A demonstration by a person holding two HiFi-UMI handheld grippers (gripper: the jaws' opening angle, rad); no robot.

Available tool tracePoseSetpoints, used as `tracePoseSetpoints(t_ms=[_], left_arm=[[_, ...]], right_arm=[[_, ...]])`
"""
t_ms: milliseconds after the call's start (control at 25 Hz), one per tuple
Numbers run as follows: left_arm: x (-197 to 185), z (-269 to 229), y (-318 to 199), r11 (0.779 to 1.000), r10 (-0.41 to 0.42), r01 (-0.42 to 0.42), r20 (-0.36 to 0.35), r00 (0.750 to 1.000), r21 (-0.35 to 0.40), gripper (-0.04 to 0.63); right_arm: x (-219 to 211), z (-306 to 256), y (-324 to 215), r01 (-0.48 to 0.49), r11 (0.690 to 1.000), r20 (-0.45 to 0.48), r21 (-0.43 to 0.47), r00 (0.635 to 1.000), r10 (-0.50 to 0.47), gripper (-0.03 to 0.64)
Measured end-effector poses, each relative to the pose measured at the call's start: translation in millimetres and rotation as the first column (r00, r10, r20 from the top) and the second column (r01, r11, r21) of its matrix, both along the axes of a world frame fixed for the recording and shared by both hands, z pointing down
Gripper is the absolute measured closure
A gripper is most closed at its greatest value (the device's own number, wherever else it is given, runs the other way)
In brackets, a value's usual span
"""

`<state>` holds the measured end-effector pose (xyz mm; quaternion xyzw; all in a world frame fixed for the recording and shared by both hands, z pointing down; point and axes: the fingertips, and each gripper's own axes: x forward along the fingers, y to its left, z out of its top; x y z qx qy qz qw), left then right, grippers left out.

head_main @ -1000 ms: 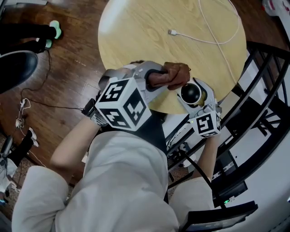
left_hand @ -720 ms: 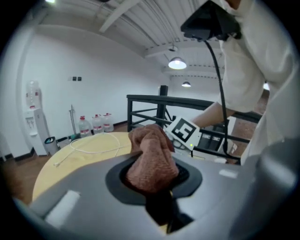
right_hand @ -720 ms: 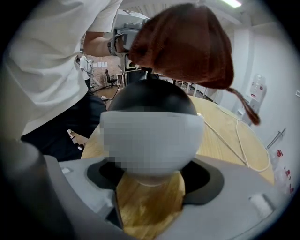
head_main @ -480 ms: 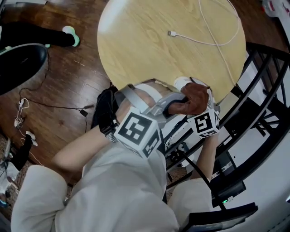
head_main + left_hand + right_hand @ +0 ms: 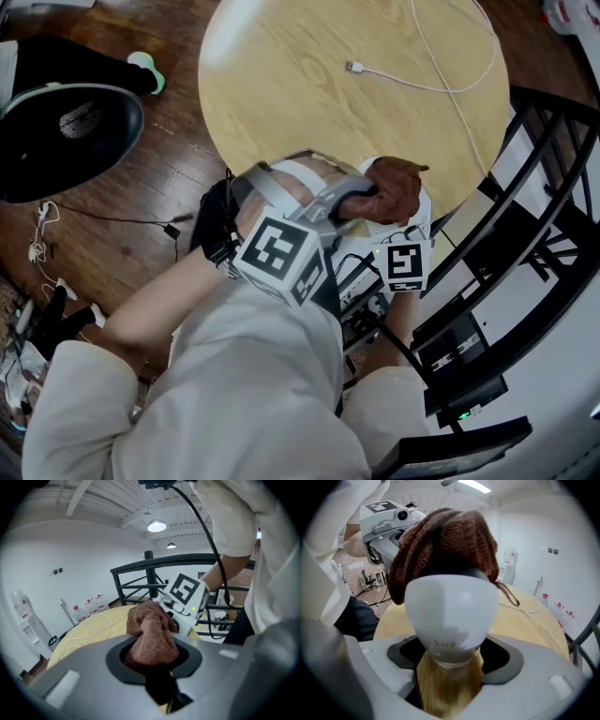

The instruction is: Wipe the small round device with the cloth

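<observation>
Atop the device (image 5: 451,616) in the right tongs (image 5: 449,656), left tongs (image 5: 152,657) hold cloth (image 5: 151,632).

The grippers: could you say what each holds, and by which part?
Left gripper: brown cloth, by a bunched end. Right gripper: white round device, by its narrow base.

We count two grippers: the left gripper (image 5: 152,657) and the right gripper (image 5: 450,660). One brown cloth (image 5: 395,187). One small round device (image 5: 451,613). One round table (image 5: 319,89), with one white cable (image 5: 448,86) on it. One black chair (image 5: 67,141). One black railing (image 5: 555,187).
</observation>
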<state>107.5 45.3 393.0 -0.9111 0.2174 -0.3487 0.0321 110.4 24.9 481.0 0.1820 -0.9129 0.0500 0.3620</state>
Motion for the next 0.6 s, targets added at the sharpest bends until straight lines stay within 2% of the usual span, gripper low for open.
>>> tracePoseSetpoints(t_ms=[120, 200, 440, 600], left_arm=[[-3.9, 9.0, -1.8, 0.999, -0.013, 0.010, -0.058, 0.998, -0.047, 0.502], [-7.5, 18.1, -3.3, 0.997, -0.019, 0.015, -0.067, 0.998, -0.072, 0.502], [-13.8, 50.9, -0.6, 0.992, 0.019, -0.016, 0.018, 1.000, -0.123, 0.502], [-15.3, 73.1, 5.0, 0.988, 0.064, -0.045, 0.128, 0.990, -0.145, 0.502]], right_arm=[[0.8, 0.5, -1.3, -0.028, 1.000, 0.001, -0.005, 1.000, 0.028, 0.255], [1.5, 0.9, -1.8, -0.039, 0.999, 0.000, -0.007, 0.999, 0.039, 0.253], [0.9, 1.1, -2.3, -0.063, 0.998, 0.008, -0.009, 0.998, 0.063, 0.253], [1.4, 0.5, -2.5, -0.076, 0.997, 0.015, -0.017, 0.997, 0.076, 0.253]])
